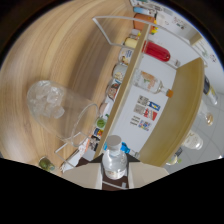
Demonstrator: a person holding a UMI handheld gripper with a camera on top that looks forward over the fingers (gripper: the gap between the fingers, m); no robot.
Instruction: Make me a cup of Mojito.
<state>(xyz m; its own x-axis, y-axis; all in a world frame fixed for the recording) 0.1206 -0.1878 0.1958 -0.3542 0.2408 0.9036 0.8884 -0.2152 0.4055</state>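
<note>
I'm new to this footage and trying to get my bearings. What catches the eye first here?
A small clear bottle with a grey cap sits between the jaws of the gripper, which are shut on it, with the whole view tilted. Beyond it, lying across the wooden table, is a clear glass with ice cubes at its bottom. A shelf crowded with bottles runs past it.
</note>
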